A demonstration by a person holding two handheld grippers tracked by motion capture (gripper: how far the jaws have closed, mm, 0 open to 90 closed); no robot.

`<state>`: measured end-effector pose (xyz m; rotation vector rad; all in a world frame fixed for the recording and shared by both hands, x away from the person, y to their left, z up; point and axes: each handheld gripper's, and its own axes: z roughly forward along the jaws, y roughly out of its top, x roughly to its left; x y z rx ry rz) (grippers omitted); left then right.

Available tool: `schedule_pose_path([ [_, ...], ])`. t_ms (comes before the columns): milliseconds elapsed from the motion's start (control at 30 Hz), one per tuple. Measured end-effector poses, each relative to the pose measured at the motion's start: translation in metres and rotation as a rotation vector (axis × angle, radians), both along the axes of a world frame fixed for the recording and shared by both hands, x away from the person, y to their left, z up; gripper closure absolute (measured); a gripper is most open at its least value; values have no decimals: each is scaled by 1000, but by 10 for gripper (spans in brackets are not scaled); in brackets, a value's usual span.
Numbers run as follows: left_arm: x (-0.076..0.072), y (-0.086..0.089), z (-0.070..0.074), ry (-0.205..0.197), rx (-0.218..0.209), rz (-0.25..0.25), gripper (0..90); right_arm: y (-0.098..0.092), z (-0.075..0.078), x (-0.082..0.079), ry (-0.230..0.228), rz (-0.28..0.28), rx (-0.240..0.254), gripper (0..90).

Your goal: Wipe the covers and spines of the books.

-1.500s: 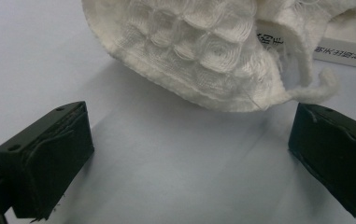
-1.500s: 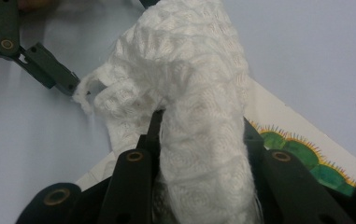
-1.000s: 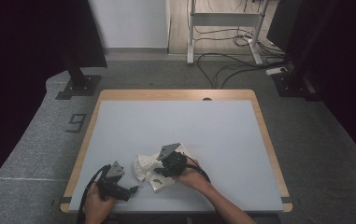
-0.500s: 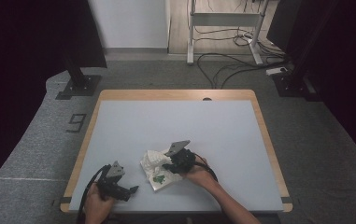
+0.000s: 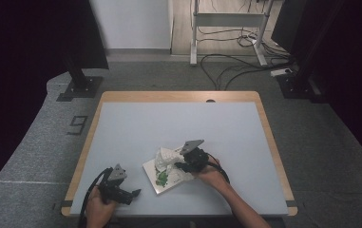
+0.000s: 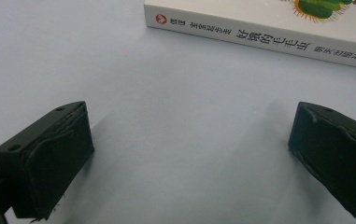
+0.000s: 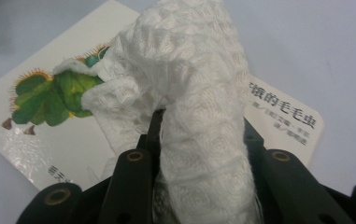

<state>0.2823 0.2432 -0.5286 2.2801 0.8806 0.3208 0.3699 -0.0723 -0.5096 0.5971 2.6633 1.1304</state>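
A white picture book [image 5: 161, 179] with a green caterpillar on its cover lies flat near the table's front middle. My right gripper [image 5: 180, 166] is shut on a crumpled white cloth [image 5: 165, 156], which drapes onto the book's far right part. In the right gripper view the cloth [image 7: 189, 93] bulges up between the closed jaws over the book [image 7: 49, 140]. My left gripper [image 5: 134, 193] rests open at the front left, pointing toward the book. Its own view shows wide-apart fingers [image 6: 54, 158] with bare table between them and the book's spine [image 6: 259, 39] beyond.
The pale blue table [image 5: 169, 123] has a wooden rim, and its front edge runs close behind both hands. On the floor beyond stand a black stand base [image 5: 80, 88] at the left and cables [image 5: 226, 61] near a metal frame.
My right gripper has dragged the cloth to the right across the book, baring more of the cover. The left gripper has stayed where it was.
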Motion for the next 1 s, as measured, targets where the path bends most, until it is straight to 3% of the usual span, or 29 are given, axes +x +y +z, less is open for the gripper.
schedule_pose_path([
  [633,0,0,0,0,0,0,0,-34,-1,13,-2,-109,-17,663],
  [767,0,0,0,0,0,0,0,-42,-2,15,22,-137,1,663],
  [1000,0,0,0,0,0,0,0,-38,0,14,0,-140,-26,664],
])
